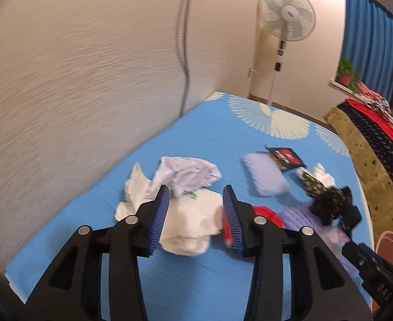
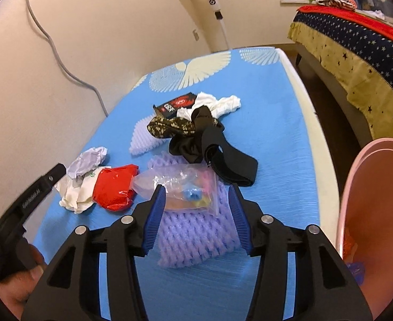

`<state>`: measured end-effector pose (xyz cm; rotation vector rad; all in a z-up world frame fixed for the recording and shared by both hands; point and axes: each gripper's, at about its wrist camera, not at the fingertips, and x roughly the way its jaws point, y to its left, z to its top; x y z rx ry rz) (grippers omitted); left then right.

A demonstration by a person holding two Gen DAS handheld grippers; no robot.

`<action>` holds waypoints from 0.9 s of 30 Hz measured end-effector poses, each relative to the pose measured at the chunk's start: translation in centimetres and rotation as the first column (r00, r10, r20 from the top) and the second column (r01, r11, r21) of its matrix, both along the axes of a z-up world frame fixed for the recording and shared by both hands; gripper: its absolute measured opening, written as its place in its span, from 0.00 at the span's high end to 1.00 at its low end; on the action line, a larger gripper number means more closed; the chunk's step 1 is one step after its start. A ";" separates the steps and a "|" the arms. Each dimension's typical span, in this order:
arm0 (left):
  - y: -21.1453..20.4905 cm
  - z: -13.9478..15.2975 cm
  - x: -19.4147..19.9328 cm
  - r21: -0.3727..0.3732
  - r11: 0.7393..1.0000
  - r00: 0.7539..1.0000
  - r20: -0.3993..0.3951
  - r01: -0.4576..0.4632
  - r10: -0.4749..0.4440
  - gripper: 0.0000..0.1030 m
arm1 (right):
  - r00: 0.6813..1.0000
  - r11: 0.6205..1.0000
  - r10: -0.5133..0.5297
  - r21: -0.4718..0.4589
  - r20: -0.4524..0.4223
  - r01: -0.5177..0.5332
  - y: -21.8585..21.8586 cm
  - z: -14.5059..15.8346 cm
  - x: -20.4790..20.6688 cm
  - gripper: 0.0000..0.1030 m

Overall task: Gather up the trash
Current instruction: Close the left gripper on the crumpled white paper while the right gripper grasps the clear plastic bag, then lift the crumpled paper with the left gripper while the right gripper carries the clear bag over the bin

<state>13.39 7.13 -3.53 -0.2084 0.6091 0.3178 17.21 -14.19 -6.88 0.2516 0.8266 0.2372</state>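
Observation:
Trash lies on a blue mattress (image 1: 201,133). My left gripper (image 1: 196,195) is open, its jaws either side of a crumpled white tissue (image 1: 193,222), with crumpled white paper (image 1: 188,174) just beyond. A red wrapper (image 1: 266,212) lies right of it and also shows in the right wrist view (image 2: 116,190). My right gripper (image 2: 197,191) is open over a clear plastic bag (image 2: 180,187) that rests on purple foam netting (image 2: 196,238). A black and red packet (image 2: 176,105), black cloth (image 2: 210,144) and white tissue (image 2: 220,104) lie farther off.
A pink bin (image 2: 378,214) stands at the mattress's right edge. A wall (image 1: 89,80) with a hanging cable runs along the left. A standing fan (image 1: 287,18) is at the far end. A bed with a starred blanket (image 2: 357,53) is to the right.

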 end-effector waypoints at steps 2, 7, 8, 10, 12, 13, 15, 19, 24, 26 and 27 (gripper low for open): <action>0.8 -0.1 0.5 0.001 0.999 0.999 -0.005 -0.039 0.039 0.51 | 1.000 1.000 0.003 -0.003 -0.010 -0.003 -0.1 -0.3 0.2 0.55; 2.4 -0.9 2.2 0.000 0.994 0.992 -0.055 -0.110 0.110 0.46 | 0.999 1.000 0.026 -0.006 -0.026 -0.026 0.1 -1.0 0.6 0.66; 2.7 -1.1 2.5 -0.005 0.993 0.991 -0.060 -0.120 0.119 0.46 | 0.999 1.000 0.029 -0.006 -0.026 -0.030 0.2 -1.0 0.7 0.68; 3.1 -1.4 3.0 -0.014 0.992 0.990 -0.071 -0.124 0.123 0.46 | 0.999 0.999 0.037 -0.005 -0.027 -0.037 0.2 -1.0 0.7 0.72; 3.4 -1.8 3.5 -0.040 0.993 0.990 -0.087 -0.111 0.108 0.46 | 0.999 0.999 0.045 -0.013 -0.025 -0.046 0.3 -1.0 0.8 0.75; 3.3 -2.0 3.6 -0.046 0.994 0.991 -0.094 -0.103 0.098 0.46 | 0.999 0.999 0.048 -0.016 -0.025 -0.048 0.4 -1.0 0.8 0.76; 3.2 -2.4 4.0 -0.048 0.995 0.991 -0.109 -0.082 0.077 0.48 | 0.998 0.998 0.053 -0.021 -0.024 -0.053 0.4 -0.9 0.7 0.78; 2.9 -2.7 4.5 -0.070 0.996 0.991 -0.124 -0.052 0.043 0.74 | 0.998 0.997 0.060 -0.039 -0.020 -0.061 0.6 -0.5 0.5 0.92; 2.7 -2.7 4.6 -0.094 0.995 0.992 -0.129 -0.029 0.017 0.92 | 0.998 0.997 0.057 -0.052 -0.019 -0.058 0.6 0.1 0.1 0.97; 2.8 -2.4 4.5 -0.106 0.994 0.992 -0.123 -0.023 0.010 0.95 | 0.998 0.997 0.059 -0.057 -0.016 -0.059 0.7 0.3 -0.1 0.97; 2.7 -2.1 4.3 -0.106 0.994 0.993 -0.117 -0.017 0.004 0.95 | 0.998 0.996 0.060 -0.062 -0.013 -0.061 0.9 0.5 -0.3 0.98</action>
